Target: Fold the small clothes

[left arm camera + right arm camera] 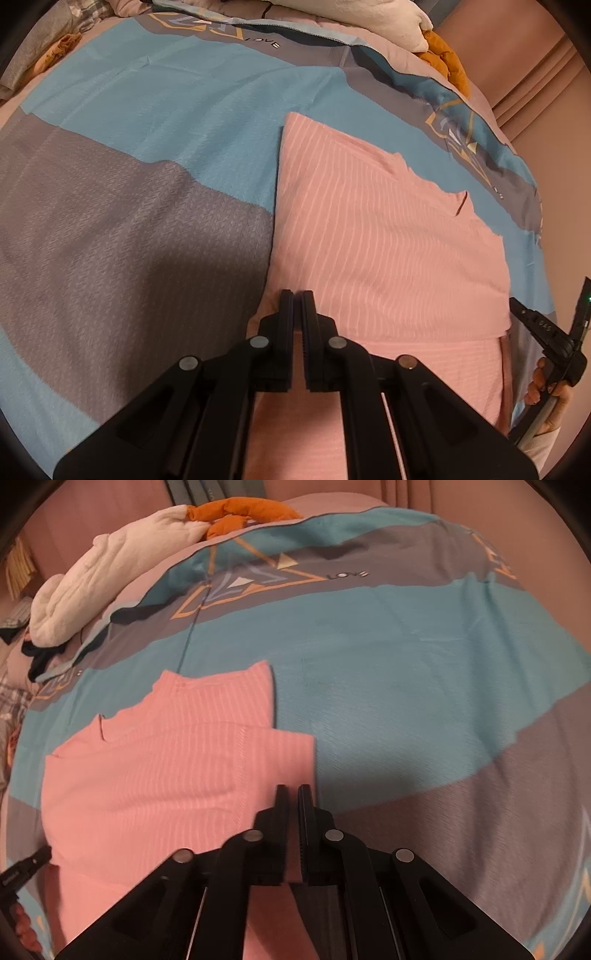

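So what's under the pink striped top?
The pink striped top lies on the blue-and-grey bedspread, which shows all around it. Whatever sits beneath the garment's own folded layers is covered.

Garment point(369, 229) lies flat on the bedspread point(147, 147), its lower part doubled over itself. 2 grippers meet its near corners: left gripper point(295, 295) and right gripper point(291, 788). Piled clothes point(103, 576) sit at the bedspread's far edge.

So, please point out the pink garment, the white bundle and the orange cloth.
pink garment point(388, 236), left wrist view, striped middle.
white bundle point(110, 579), right wrist view, its middle.
orange cloth point(243, 511), right wrist view, upper roll.
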`<state>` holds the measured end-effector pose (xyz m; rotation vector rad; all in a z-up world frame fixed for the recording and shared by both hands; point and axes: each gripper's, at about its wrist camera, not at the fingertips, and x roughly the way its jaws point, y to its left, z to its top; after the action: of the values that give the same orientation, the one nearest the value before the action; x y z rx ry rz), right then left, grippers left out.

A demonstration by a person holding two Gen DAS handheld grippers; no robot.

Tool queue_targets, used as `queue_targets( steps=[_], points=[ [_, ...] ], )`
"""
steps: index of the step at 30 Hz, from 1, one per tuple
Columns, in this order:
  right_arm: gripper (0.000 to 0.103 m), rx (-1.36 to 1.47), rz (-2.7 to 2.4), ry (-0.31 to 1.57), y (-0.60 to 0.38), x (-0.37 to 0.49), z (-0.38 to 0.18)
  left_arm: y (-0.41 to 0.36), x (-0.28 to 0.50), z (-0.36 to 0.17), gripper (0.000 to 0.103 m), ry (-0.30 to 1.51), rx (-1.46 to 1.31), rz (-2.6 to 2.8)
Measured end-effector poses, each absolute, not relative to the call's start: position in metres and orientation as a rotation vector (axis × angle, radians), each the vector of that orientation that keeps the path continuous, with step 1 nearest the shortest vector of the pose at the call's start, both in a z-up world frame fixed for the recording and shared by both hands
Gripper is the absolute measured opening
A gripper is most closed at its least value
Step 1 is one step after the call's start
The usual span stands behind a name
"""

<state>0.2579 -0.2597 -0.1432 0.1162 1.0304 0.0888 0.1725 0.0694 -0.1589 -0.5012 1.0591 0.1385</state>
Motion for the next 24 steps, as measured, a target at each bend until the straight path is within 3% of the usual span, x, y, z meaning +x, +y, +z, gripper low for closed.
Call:
queue_targets(
  steps=[2,5,7,9,10,12,13,15,18,24],
  points=[
    [0.003,0.119,0.088,1.003,-0.264,0.247,-0.133,0.066,0.167,-0.156,0.007,1.070,-0.479,0.139],
    [0.003,0.131,0.093,0.960,-0.272,0.229,-0.115,0.061,0.154,-0.151,0.025,1.087,-0.454,0.144],
    [0.004,0.134,0.105,0.922,-0.277,0.215,-0.099,0.058,0.145,-0.145,0.026,1.068,-0.442,0.132],
    [0.016,0.132,0.116,0.880,-0.280,0.202,-0.084,0.054,0.134,-0.135,0.031,1.041,-0.427,0.120],
    [0.034,0.132,0.122,0.853,-0.281,0.193,-0.076,0.052,0.127,-0.128,0.035,1.023,-0.417,0.110],
    [0.060,0.145,0.137,0.796,-0.286,0.179,-0.061,0.050,0.118,-0.117,0.052,0.992,-0.405,0.101],
    [0.065,0.149,0.147,0.775,-0.288,0.171,-0.056,0.049,0.109,-0.108,0.056,0.966,-0.397,0.092],
    [0.069,0.154,0.169,0.752,-0.290,0.158,-0.047,0.047,0.097,-0.097,0.071,0.934,-0.391,0.072],
    [0.078,0.170,0.200,0.725,-0.294,0.133,-0.043,0.045,0.079,-0.091,0.082,0.917,-0.395,0.024],
    [0.078,0.142,0.213,0.777,-0.300,0.090,-0.066,0.050,0.043,-0.105,0.083,0.951,-0.460,-0.042]
  ],
)
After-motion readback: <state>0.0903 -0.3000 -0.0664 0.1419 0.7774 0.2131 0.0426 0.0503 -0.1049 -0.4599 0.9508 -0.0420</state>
